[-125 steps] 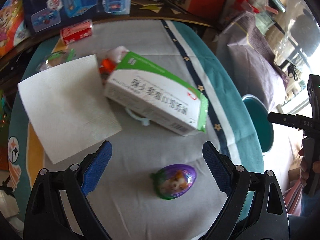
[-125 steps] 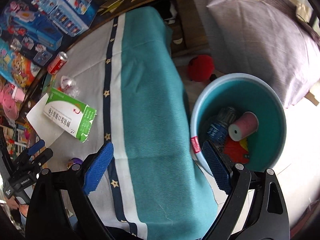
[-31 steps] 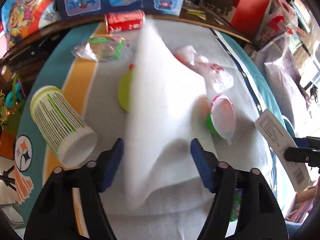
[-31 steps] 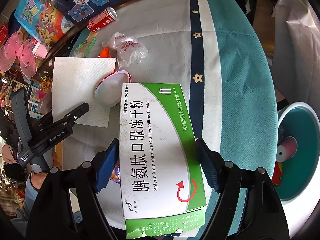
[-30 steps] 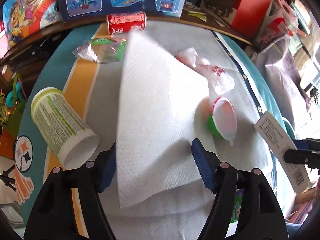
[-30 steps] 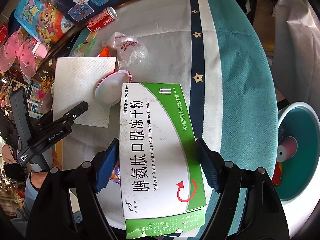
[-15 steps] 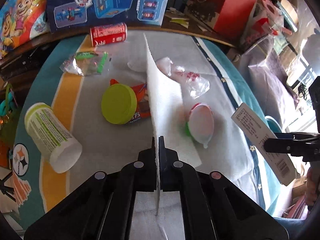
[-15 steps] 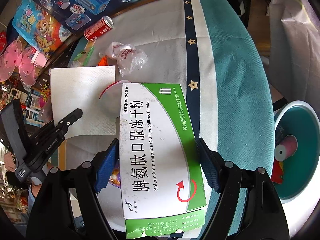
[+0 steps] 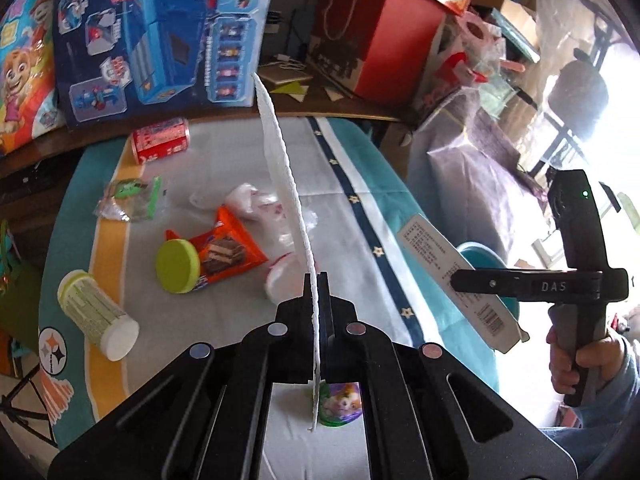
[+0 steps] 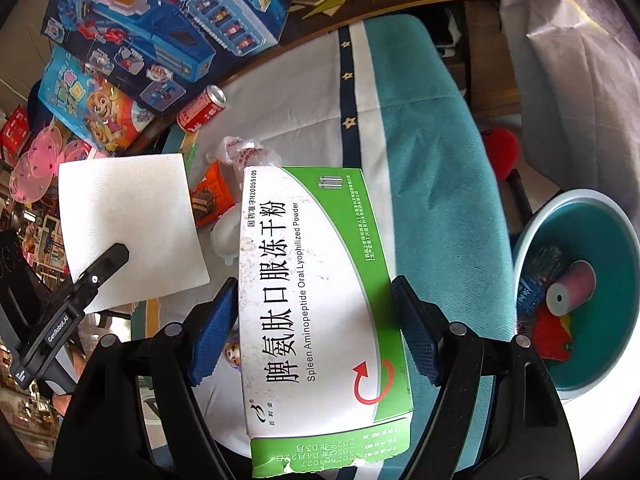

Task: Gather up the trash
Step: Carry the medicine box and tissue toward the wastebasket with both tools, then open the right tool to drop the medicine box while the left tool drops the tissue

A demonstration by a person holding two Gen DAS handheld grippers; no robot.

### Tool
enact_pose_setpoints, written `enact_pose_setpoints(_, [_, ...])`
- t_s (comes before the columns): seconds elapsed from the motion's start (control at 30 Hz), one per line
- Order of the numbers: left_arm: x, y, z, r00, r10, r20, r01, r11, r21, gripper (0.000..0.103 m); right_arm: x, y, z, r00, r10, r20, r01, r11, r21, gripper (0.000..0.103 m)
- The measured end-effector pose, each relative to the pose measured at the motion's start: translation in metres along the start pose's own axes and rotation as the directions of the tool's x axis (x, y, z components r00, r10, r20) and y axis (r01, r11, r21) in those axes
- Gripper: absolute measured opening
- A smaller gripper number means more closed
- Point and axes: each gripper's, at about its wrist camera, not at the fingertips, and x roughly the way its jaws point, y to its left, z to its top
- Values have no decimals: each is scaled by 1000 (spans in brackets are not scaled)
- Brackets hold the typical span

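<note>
— What's the biggest thing in front of you?

— The table (image 9: 360,184), under its teal and white cloth. Off its edge, on the floor, sits a teal bin (image 10: 532,232) with some trash in it.

— And what have you got?

— My right tongs (image 10: 312,320) stand wide, pads pressed on both long sides of a green and white box (image 10: 320,280), held above the cloth. My left tongs (image 9: 317,280) are clamped tight on a white napkin (image 9: 280,152), which stands edge-on, lifted off the table.

— What's lying loose?

— A tub (image 9: 96,316) on its side, a red can (image 9: 160,145), an orange wrapper (image 9: 224,252), a green lid (image 9: 177,266), and a small purple egg (image 9: 340,404) right beneath my left tongs.
</note>
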Motion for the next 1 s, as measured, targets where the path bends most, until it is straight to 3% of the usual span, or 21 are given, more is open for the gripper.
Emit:
enact_pose_setpoints(0.27, [28,-96,13,990,-127,-55,135,976,169,2,-65,-88,-9,991,-41,124,21,987,158,73])
enact_pose_setpoints(0.43, [63,-163,10,967,-205,-149,237,938,254,2,-107,-152,-28,975,-113,191,59,962,267,73])
enact_pose_setpoints(0.67, [114,-239,-3,932,-233,-278,320,889,326,2,-127,-222,-55,966,-171,192,87,921,380,73])
enact_pose_setpoints(1.0, [177,-298,-17,889,-217,-404,370,859,354,2,-126,-273,-71,967,-184,178,81,878,471,73])
